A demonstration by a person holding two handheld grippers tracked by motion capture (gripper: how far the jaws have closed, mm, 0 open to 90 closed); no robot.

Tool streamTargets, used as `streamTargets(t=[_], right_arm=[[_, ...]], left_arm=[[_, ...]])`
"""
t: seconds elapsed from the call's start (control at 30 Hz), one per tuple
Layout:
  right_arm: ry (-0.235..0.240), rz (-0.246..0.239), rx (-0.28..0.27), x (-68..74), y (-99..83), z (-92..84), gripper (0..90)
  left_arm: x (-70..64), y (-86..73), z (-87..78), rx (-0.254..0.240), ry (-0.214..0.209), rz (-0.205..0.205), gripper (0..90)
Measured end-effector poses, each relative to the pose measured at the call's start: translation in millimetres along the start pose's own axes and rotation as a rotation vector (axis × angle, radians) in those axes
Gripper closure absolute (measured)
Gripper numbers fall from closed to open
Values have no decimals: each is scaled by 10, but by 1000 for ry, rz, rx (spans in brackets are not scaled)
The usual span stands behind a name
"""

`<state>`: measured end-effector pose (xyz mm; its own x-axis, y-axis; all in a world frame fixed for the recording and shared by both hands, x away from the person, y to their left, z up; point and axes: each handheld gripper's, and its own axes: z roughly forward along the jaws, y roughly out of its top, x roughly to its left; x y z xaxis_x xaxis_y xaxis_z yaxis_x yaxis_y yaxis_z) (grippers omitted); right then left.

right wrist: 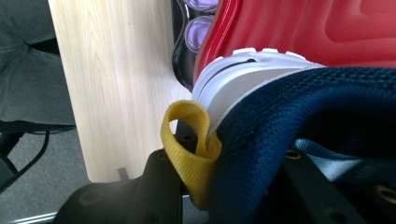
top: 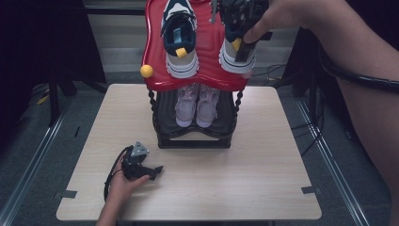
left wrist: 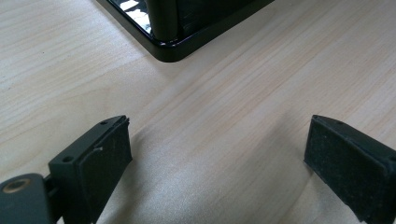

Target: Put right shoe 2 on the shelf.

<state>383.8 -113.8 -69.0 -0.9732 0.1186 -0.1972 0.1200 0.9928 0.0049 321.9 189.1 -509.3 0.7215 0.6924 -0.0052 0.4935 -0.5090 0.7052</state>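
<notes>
On the red top shelf (top: 157, 56) of a two-tier shoe rack (top: 195, 139) stand two navy-and-white sneakers side by side, heels toward the person, and the right tongs (top: 244, 44) pinch the heel of the right sneaker (top: 230, 59). The right gripper view shows the grip up close: the black jaws are pressed on the navy mesh collar (right wrist: 299, 107) just beside the yellow pull loop (right wrist: 189, 140), the white sole resting on or just above the red shelf. Taking the shoe by the stiff heel collar seems a sensible choice, since it gives a firm edge to clamp and lets the toe slide along the shelf. The left sneaker (top: 179, 40) sits squarely on the shelf with its own yellow loop facing out, so the work in hand appears to be setting the second shoe level with the first. A pair of pale pink shoes (top: 196, 106) fills the black lower shelf, which explains why the top one is in use. A yellow ball (top: 147, 71) sits at the shelf's left corner. The left tongs (top: 149, 173) lie low on the table (top: 263, 165) near the rack's base, jaws spread wide with nothing between them, parked out of the way while the right hand works.
</notes>
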Motion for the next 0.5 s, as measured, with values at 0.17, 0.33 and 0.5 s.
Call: streamTargets(t=[0.17, 0.33, 0.5], right_arm=[[-13, -24, 14, -61, 49, 91, 718], [-28, -44, 31, -120, 104, 173, 716], [-59, -77, 40, -153, 166, 248, 715]], left_arm=[[0, 0, 0, 0, 0, 0, 66], [0, 1, 0, 0, 0, 1, 65], [1, 1, 0, 1, 0, 1, 64]])
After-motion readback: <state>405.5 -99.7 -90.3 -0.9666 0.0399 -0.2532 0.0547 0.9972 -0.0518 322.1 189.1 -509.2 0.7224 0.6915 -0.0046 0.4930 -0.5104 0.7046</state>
